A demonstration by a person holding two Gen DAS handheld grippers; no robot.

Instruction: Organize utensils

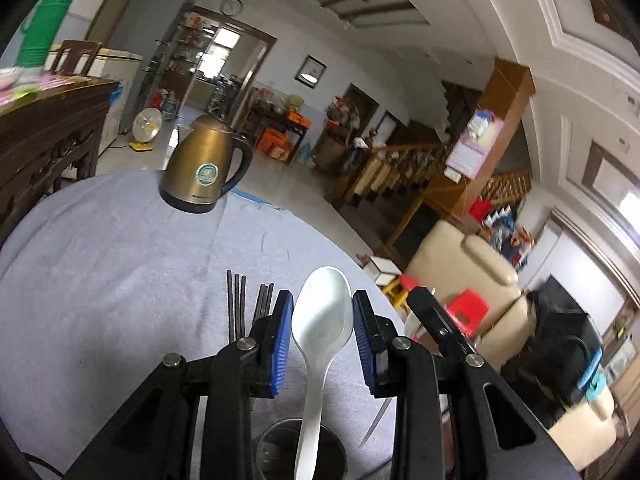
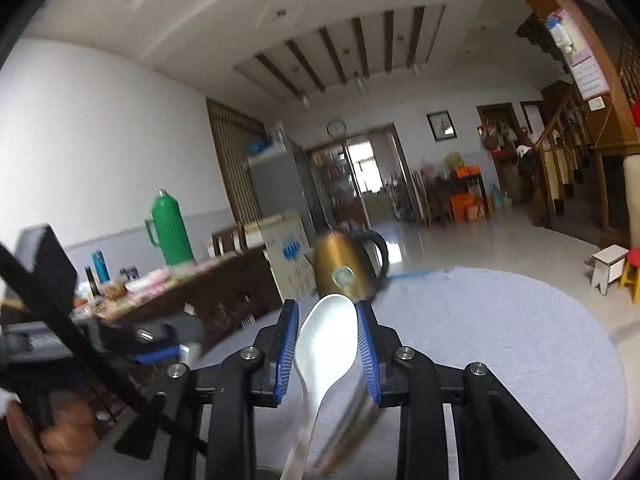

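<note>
Grey tablecloth (image 1: 120, 264), kettle (image 1: 204, 168) upper left. White spoon (image 1: 320, 320) stands in the metal cup (image 1: 280, 440), bottom centre; your left gripper (image 1: 322, 316) fingers are apart around its bowl, right gripper (image 2: 327, 334) likewise, contact unclear. Likely light, slick: grip the neck.

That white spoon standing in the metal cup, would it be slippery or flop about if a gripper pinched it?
The spoon looks like glossy, rigid plastic, so it probably stays stiff but could slide on smooth pads. It seems thin and light. Standing handle-down in the cup, it leans loosely and would likely tip sideways if nudged.
</note>
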